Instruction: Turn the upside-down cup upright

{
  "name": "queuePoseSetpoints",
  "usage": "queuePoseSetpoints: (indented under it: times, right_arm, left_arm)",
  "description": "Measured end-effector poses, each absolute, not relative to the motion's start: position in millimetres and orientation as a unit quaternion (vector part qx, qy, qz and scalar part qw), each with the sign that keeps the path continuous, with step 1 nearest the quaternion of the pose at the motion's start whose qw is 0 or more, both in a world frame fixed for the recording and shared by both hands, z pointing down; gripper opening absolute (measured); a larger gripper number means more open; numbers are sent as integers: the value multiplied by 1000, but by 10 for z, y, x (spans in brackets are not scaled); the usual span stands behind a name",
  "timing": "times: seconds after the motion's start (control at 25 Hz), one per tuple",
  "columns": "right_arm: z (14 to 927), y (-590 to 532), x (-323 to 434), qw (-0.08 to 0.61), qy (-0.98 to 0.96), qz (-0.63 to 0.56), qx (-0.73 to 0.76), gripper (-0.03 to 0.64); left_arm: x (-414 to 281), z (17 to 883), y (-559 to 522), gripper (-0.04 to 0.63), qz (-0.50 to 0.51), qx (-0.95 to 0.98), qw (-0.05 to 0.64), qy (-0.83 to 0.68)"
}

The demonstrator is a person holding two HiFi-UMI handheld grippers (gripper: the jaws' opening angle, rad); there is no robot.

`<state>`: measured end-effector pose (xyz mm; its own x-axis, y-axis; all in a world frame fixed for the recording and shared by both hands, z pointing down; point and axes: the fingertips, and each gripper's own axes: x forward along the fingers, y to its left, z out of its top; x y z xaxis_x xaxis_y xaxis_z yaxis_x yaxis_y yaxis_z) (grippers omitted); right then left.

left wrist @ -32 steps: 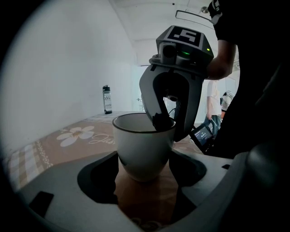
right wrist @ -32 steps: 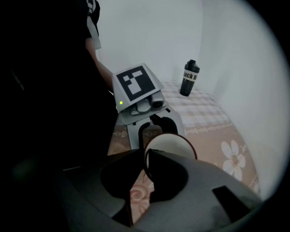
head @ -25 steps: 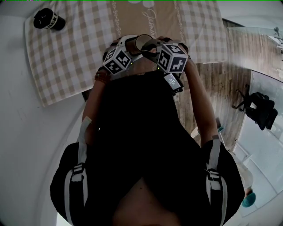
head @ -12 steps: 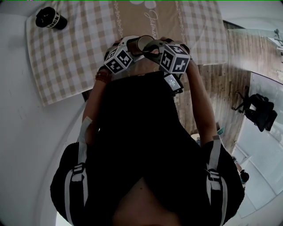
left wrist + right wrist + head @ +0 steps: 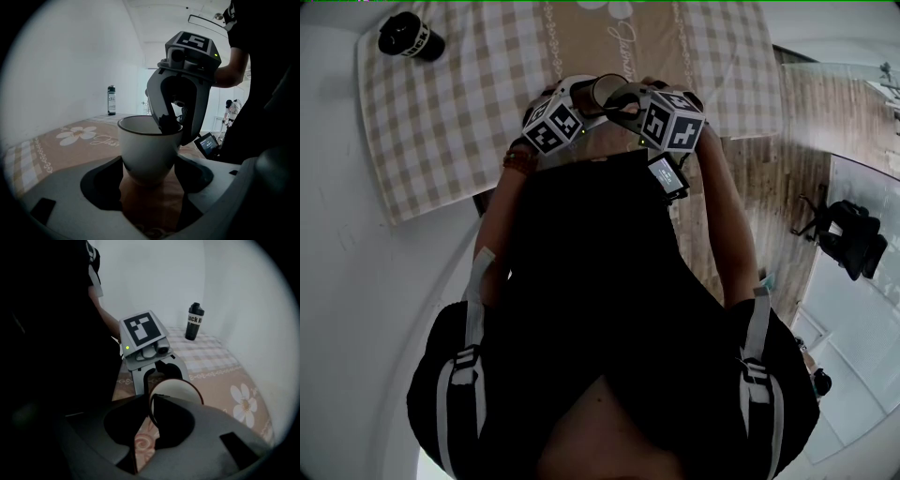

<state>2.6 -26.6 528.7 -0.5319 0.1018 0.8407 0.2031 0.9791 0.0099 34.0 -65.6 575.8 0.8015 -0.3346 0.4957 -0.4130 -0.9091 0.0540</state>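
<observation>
Right gripper view: right gripper point(image 5: 152, 404) is clamped on the cup point(image 5: 178, 390), jaws nearly together, pinching the thin rim wall with one finger inside the mouth and one outside. From here the cup shows only as a pale oval mouth with a dark rim. Its body is hidden behind the jaws.

Left gripper view fills that in. The cup is upright, mouth up, white body. The left gripper point(image 5: 149, 161) has its jaws either side of the lower body, pads seated on both sides, so it grips too. The right gripper comes down from above onto the rim's right side. Can't tell if the base touches the cloth.

Only the head view shows the layout. Both marker cubes sit side by side with the cup between them, over the near edge of the table, close to the person's dark torso. The wood floor and a black chair point(image 5: 853, 234) lie off to the right.

Further out, the tablecloth point(image 5: 28, 159) is checked at the edges, with a tan centre panel carrying a flower print point(image 5: 75, 135). A dark bottle point(image 5: 193, 322) stands at the far corner by the wall, well apart from the cup. A small lit screen point(image 5: 207, 143) hangs below the right gripper.
</observation>
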Motion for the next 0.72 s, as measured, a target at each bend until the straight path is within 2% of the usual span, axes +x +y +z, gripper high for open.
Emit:
queuePoseSetpoints:
  times: [0.52, 0.72]
  right_arm:
    - [5275, -261, 28, 473, -876, -63, -72, 39]
    - [5262, -244, 45, 465, -878, -90, -71, 43]
  left_arm:
    - [325, 5765, -638, 351, 251, 941, 91, -206]
    - [332, 5739, -637, 355, 262, 937, 64, -220]
